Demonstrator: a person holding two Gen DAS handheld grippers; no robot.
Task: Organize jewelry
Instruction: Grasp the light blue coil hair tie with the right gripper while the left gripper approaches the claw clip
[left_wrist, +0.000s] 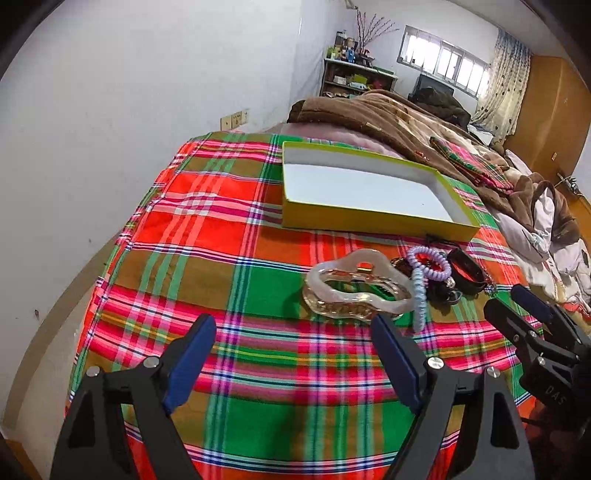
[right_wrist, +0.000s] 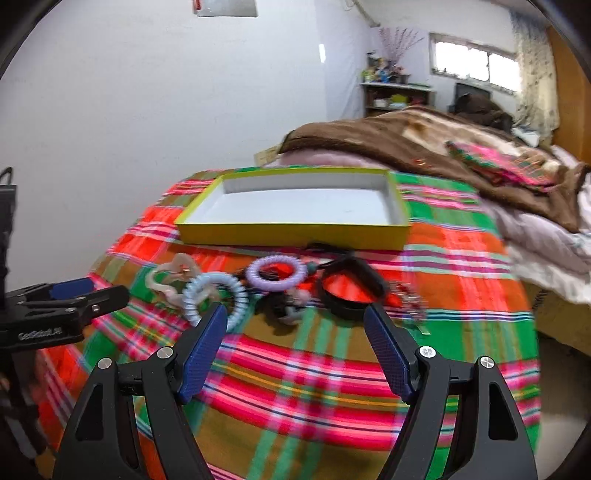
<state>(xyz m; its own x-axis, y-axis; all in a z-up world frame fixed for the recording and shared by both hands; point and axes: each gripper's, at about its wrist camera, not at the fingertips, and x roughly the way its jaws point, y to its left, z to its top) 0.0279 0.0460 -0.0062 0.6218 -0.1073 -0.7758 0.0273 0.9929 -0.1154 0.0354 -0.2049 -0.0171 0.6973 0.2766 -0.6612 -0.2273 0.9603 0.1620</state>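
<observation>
A shallow yellow box (left_wrist: 373, 218) (right_wrist: 291, 233) with a white inside lies on the plaid cloth, with nothing in it. In front of it sits a cluster of jewelry: a translucent white hair claw (left_wrist: 356, 291) (right_wrist: 168, 278), a light blue coil tie (left_wrist: 419, 295) (right_wrist: 216, 291), a purple coil tie (left_wrist: 430, 260) (right_wrist: 275, 271), a black bracelet (left_wrist: 467, 271) (right_wrist: 349, 291) and a small beaded piece (right_wrist: 408, 299). My left gripper (left_wrist: 293, 332) is open, just short of the hair claw. My right gripper (right_wrist: 295, 321) is open, near the black bracelet and blue tie.
The plaid cloth (left_wrist: 221, 236) covers the near end of a bed. A brown blanket (left_wrist: 399, 118) and rumpled bedding (right_wrist: 546, 229) lie behind and to the right. A white wall (left_wrist: 129, 92) runs along the left. Shelves (left_wrist: 354, 77) stand at the far end.
</observation>
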